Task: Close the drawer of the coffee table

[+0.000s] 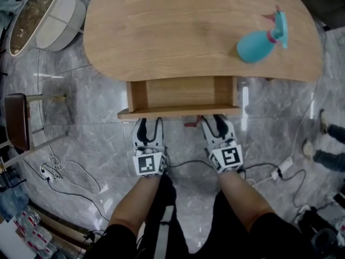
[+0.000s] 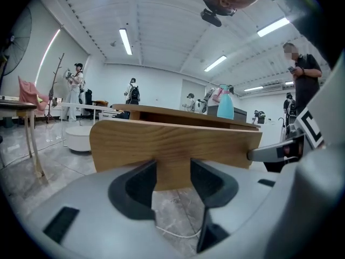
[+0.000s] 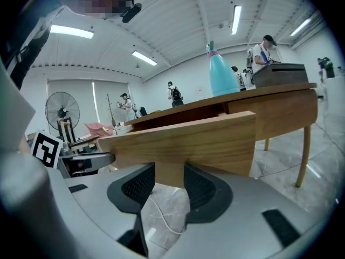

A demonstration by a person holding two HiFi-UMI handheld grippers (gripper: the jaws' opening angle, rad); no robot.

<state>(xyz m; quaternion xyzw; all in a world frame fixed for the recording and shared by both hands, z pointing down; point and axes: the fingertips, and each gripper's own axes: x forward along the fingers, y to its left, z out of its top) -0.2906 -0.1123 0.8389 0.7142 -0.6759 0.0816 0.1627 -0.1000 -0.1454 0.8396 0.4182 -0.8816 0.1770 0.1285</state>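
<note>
The wooden coffee table (image 1: 178, 31) has its drawer (image 1: 180, 90) pulled out toward me. The drawer front (image 1: 180, 111) is a flat wooden panel. My left gripper (image 1: 149, 122) is at the panel's left half and my right gripper (image 1: 214, 121) at its right half. Both point at the panel with their tips at or just under its near edge. In the left gripper view the drawer front (image 2: 172, 139) fills the gap beyond the left gripper (image 2: 173, 171), whose jaws stand apart. The right gripper (image 3: 170, 179) shows the same against the drawer front (image 3: 183, 142). Neither pair clamps anything.
A teal spray bottle (image 1: 261, 39) lies on the tabletop's right end. A round white stool (image 1: 59, 23) is at far left, with a chair (image 1: 16, 120) nearer. Cables (image 1: 59, 171) and a power strip (image 1: 283, 169) lie on the marble floor. Another person's feet (image 1: 323, 144) are at right.
</note>
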